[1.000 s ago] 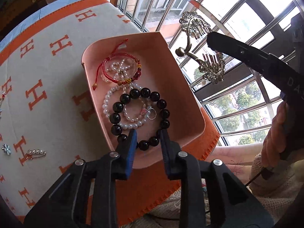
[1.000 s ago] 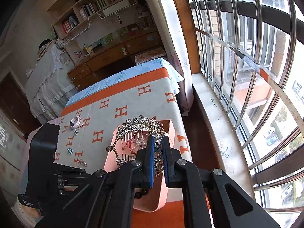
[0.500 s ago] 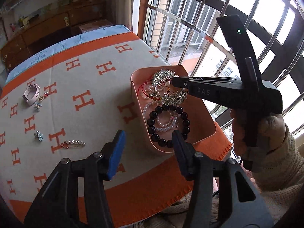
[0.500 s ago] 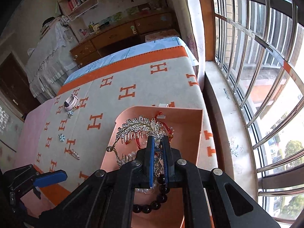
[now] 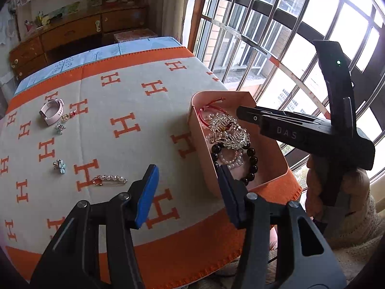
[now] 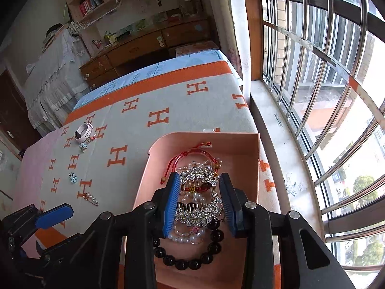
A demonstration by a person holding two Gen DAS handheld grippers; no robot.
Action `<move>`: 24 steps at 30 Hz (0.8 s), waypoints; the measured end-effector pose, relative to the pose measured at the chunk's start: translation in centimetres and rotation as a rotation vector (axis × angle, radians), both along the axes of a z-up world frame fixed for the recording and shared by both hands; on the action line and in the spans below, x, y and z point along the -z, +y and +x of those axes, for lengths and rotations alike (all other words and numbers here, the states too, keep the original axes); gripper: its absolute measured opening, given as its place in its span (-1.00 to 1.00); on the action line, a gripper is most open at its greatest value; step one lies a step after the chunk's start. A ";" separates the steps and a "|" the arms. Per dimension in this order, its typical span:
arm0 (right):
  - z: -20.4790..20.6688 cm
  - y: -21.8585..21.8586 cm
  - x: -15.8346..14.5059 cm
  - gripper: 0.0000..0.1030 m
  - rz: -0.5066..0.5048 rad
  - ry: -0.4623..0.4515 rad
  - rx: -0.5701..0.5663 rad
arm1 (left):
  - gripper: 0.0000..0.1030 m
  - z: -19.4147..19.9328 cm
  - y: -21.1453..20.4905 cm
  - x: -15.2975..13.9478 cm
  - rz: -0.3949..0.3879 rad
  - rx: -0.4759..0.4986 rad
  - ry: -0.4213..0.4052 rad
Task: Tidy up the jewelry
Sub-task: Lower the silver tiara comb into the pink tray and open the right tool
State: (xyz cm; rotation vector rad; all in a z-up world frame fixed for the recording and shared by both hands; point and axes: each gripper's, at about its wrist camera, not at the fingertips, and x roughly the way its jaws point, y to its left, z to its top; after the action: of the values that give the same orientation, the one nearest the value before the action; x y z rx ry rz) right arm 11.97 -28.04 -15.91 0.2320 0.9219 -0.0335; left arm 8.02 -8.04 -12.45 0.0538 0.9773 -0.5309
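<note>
A pink tray (image 5: 269,166) (image 6: 240,144) sits at the table's window-side edge. It holds a red cord bracelet (image 6: 192,151), pearl strands, a black bead bracelet (image 6: 185,262) and a rhinestone hair comb (image 5: 228,132) (image 6: 199,192) lying on top. My right gripper (image 6: 199,202) is open just above the tray, its pads on either side of the comb, not touching it. My left gripper (image 5: 187,192) is open and empty over the cloth, left of the tray. A pearl safety pin (image 5: 109,180), two flower charms (image 5: 60,166) and a pink watch (image 5: 51,110) lie on the cloth.
The table carries a grey cloth with orange H marks and an orange border (image 5: 168,252). A barred window (image 6: 312,72) runs along the right side. Wooden drawers (image 5: 72,33) and shelves stand behind the table. A small red charm (image 5: 73,112) lies by the watch.
My right gripper lowered the comb into the tray and opened, leaving it on the other jewelry. My left gripper opened wider and drew back from the tray, left over the cloth.
</note>
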 end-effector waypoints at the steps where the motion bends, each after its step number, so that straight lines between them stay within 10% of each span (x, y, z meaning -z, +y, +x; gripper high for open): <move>1: -0.5 0.3 -0.2 -0.31 0.003 -0.010 0.007 | -0.07 0.0 0.3 0.0 -0.003 -0.004 -0.002; 24: -5.0 8.3 -2.1 -0.02 -0.027 -0.044 -0.040 | -0.07 -2.2 7.2 -1.8 -0.056 -0.077 -0.061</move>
State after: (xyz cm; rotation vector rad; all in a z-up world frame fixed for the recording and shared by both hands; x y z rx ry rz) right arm 7.00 -19.70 -13.78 0.1885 0.8819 -0.0038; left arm 5.80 -0.83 -10.64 -0.0174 0.9013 -0.4831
